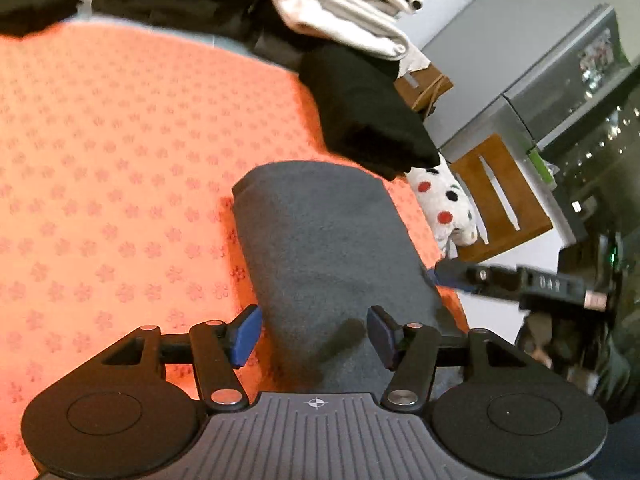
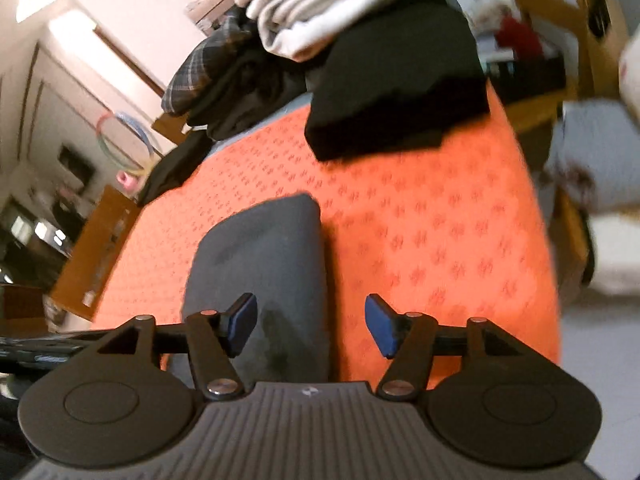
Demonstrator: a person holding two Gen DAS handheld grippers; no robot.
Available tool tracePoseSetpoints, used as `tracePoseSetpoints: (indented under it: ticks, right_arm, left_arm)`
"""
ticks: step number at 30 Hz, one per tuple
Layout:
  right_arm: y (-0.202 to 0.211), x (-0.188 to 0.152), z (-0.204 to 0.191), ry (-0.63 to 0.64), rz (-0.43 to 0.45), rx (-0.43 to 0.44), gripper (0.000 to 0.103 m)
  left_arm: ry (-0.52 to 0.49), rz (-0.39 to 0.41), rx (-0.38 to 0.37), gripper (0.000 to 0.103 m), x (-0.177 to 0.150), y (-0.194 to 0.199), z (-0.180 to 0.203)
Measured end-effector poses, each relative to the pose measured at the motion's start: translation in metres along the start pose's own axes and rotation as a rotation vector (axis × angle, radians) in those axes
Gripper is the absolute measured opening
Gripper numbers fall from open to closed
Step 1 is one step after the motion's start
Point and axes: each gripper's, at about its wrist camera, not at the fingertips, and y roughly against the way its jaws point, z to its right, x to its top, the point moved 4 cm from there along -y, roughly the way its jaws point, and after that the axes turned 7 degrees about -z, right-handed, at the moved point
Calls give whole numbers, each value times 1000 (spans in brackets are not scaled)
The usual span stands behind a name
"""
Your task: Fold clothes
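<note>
A folded dark grey garment point(image 1: 320, 248) point(image 2: 264, 256) lies as a narrow strip on the orange flower-patterned cover point(image 1: 100, 160) point(image 2: 440, 220). My left gripper point(image 1: 315, 334) is open just above its near end, with the cloth lying between the blue pads point(image 1: 248, 332) and not pinched. My right gripper point(image 2: 312, 324) is open too, its left pad over the garment and its right pad point(image 2: 380, 328) over bare orange cover. In the left wrist view the right gripper point(image 1: 452, 276) shows side-on at the garment's right edge.
A folded black garment point(image 1: 360, 112) point(image 2: 396, 92) lies beyond the grey one. Behind it is a heap of clothes with a pale grey-white piece point(image 1: 340, 4) point(image 2: 320, 8) and a plaid one point(image 2: 200, 68). A polka-dot cloth point(image 1: 444, 204) and a wooden chair point(image 1: 500, 196) stand off the right edge.
</note>
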Motion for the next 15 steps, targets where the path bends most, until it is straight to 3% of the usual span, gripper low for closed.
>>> tracePoseSetpoints:
  ticks: [1, 4, 11, 15]
  right_arm:
    - [-5, -4, 1, -10, -12, 14, 70]
    - [-19, -11, -2, -3, -42, 20, 70]
    - [-30, -16, -52, 195, -43, 1, 71]
    - [-32, -16, -47, 179, -17, -36, 72]
  left_arm:
    - [10, -5, 3, 41, 1, -2, -2]
    - [52, -12, 16, 28, 1, -7, -13]
    - [128, -59, 4, 27, 0, -12, -33]
    - [98, -75, 15, 28, 2, -15, -31]
